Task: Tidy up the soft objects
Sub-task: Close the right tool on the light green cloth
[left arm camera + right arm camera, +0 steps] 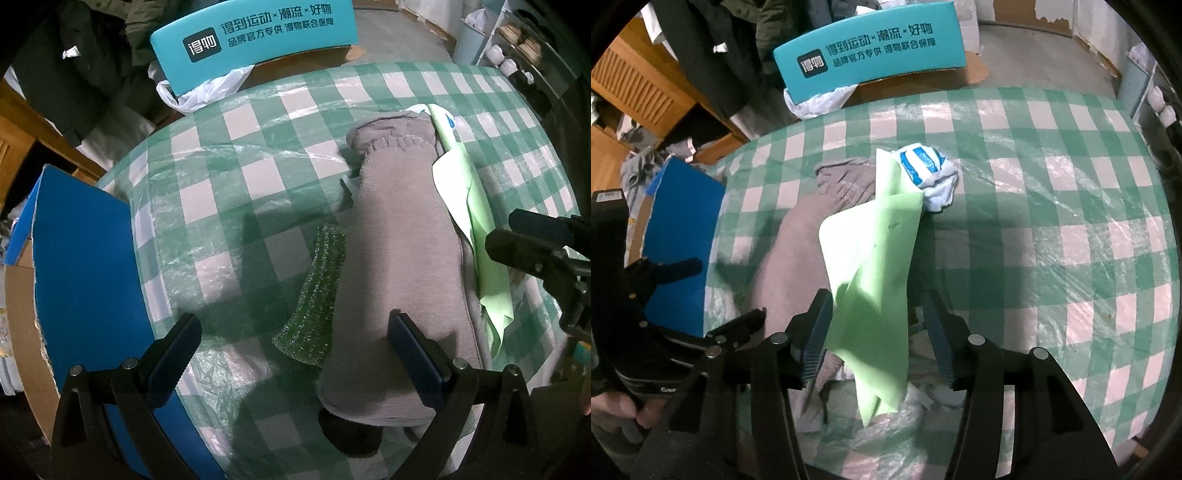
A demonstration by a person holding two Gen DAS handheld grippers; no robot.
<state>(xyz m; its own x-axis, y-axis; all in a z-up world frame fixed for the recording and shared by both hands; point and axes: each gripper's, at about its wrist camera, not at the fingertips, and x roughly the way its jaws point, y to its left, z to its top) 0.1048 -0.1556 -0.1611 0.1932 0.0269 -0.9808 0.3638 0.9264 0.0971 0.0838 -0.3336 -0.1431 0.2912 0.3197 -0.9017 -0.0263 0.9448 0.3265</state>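
- Covering the whole work surface: table point(258, 155) under a green-and-white check cloth with clear plastic over it. Blue box point(85, 258) at its left edge, teal printed box point(255, 40) beyond the far edge.
- Grey fleece cloth point(399, 240), biggest soft item, lies as a long roll. Long axis runs away from the left gripper toward the far side of the table; near end sits right at the tongs.
- Light green cloth point(875, 266) is draped along the grey roll's right flank and partly over it, same long axis, far tip reaching the blue-and-white crumpled bag point(929, 173).
- Left gripper point(295, 365): jaws spread wide, nothing pinched. Right finger rests on or just above the grey roll's near end, can't tell which; left finger stands over bare cloth.
- Right gripper point(877, 336): jaws partly spread, green cloth hanging between them. Left pad looks close to or brushing the fabric, right pad clear of it, so I read it as not clamped.
- Green ribbed scrubber point(314, 295), smallest, lies just left of the grey roll, touching its edge, sitting between the left tongs' fingers.
- Key relation: green cloth sits dead ahead of the right tongs and inside them; right hand is the nearer one. Closing there would take it across its width, my judgement. Risk: snagging the grey roll underneath.
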